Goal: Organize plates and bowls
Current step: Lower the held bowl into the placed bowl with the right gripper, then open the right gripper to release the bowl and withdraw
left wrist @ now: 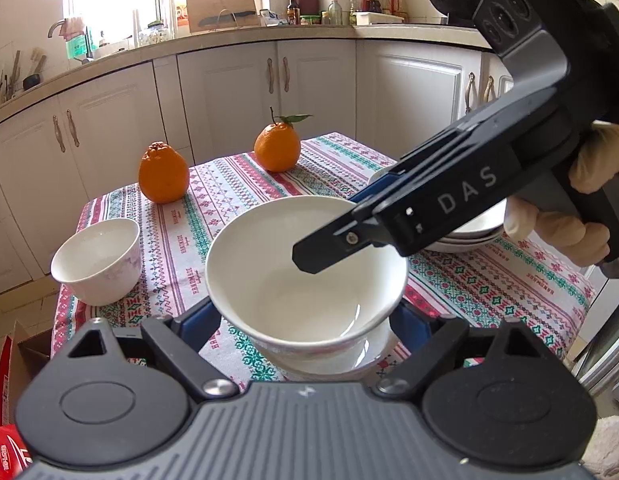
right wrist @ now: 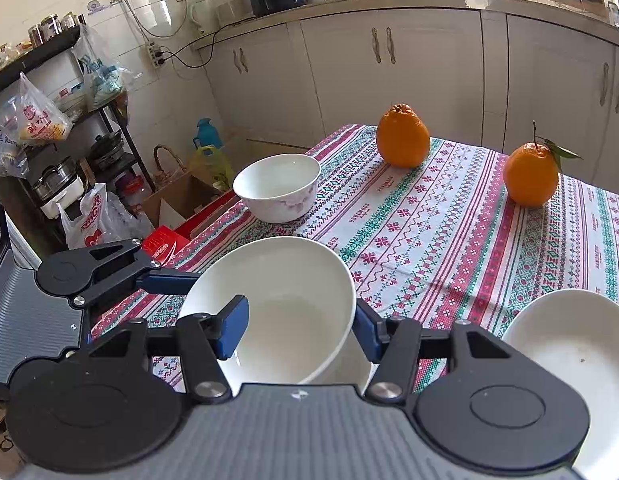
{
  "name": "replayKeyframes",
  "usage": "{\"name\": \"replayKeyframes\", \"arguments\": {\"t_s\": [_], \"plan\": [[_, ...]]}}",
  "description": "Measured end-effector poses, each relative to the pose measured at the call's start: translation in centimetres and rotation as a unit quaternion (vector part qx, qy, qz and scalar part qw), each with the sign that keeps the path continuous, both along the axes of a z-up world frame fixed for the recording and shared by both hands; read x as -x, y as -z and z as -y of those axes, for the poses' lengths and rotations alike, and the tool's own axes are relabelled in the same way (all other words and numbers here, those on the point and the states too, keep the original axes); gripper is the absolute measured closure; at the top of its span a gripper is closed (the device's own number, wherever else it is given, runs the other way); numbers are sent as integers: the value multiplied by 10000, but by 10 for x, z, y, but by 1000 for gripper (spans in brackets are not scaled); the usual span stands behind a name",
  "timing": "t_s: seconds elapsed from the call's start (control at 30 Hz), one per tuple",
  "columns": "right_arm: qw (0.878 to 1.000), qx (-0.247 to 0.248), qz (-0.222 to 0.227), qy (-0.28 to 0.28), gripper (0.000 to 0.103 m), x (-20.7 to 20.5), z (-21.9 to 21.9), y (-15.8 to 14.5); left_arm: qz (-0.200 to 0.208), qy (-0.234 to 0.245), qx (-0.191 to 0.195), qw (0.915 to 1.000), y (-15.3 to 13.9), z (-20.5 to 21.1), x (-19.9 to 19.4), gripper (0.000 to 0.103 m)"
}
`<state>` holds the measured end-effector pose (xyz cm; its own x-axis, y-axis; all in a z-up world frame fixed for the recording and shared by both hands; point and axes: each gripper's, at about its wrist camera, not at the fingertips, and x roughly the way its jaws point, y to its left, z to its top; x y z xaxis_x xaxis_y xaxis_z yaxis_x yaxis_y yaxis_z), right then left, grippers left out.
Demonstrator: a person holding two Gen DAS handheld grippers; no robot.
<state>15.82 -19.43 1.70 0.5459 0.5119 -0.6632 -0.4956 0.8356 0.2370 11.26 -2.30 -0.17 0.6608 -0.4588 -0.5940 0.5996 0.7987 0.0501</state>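
Observation:
A large white bowl (left wrist: 305, 276) (right wrist: 277, 308) sits tilted inside another white bowl (left wrist: 349, 360) on the patterned tablecloth (left wrist: 237, 184). My right gripper (right wrist: 299, 330) is open, one blue finger (right wrist: 231, 330) inside the top bowl and the other outside its rim; it also shows in the left wrist view (left wrist: 321, 236). My left gripper (left wrist: 305, 322) is open, its blue fingers (left wrist: 197, 322) on either side of the lower bowl. A small floral bowl (left wrist: 97, 260) (right wrist: 277, 186) stands at the table's left. A stack of white plates (left wrist: 469, 232) (right wrist: 569, 344) lies to the right.
Two oranges (left wrist: 164, 173) (left wrist: 276, 146) stand at the far side of the table, also in the right wrist view (right wrist: 402, 136) (right wrist: 530, 174). Kitchen cabinets (left wrist: 229, 88) are behind. A red carton (right wrist: 161, 246), boxes and a cluttered shelf (right wrist: 49, 120) stand left of the table.

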Motion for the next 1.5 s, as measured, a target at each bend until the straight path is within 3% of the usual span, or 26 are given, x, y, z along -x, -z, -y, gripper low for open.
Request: {"name": "replayKeyframes", "arguments": {"t_s": [1.23,1.4,1.5], "plan": [[9995,162,-254,130,40,-3,4,19,-361,107,14,9993,17,9,-10,10],[9997,142,-183,100,33,-3,2,17,-242,157,-76,9996,16,11,-7,7],[9997,173,-119,86,16,-3,1,13,-251,200,-62,9995,14,8,-5,6]]}}
